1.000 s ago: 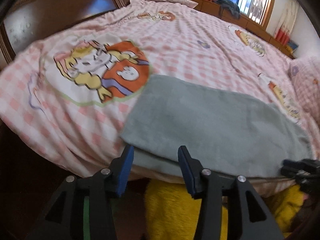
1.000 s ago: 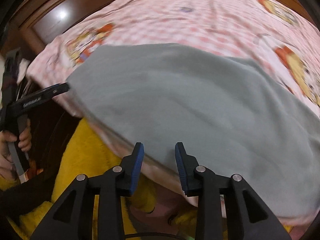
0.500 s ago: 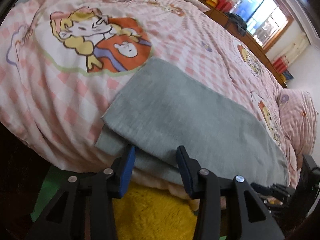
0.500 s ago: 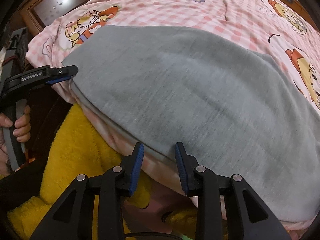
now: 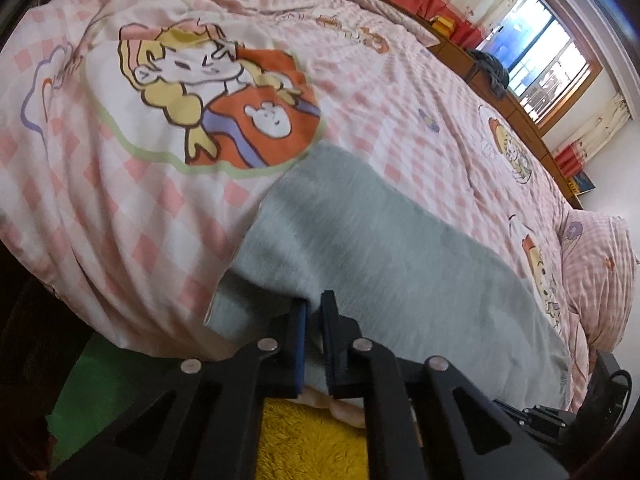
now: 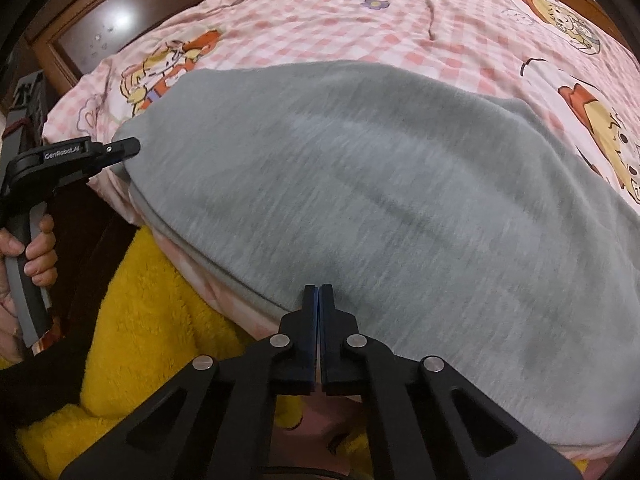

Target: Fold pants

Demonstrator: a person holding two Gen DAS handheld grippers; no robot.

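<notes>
Left gripper: jaws nearly together, pinching the near edge of the pants close to their left corner. Right gripper: jaws closed on the same near edge, further right, the fabric between them barely visible. The two grips are spaced apart along one hem, probably so that the edge can be lifted level and carried over for a fold. The grey pants lie flat, layered, at the near side of the quilt, overhanging slightly above a yellow fleece.
</notes>
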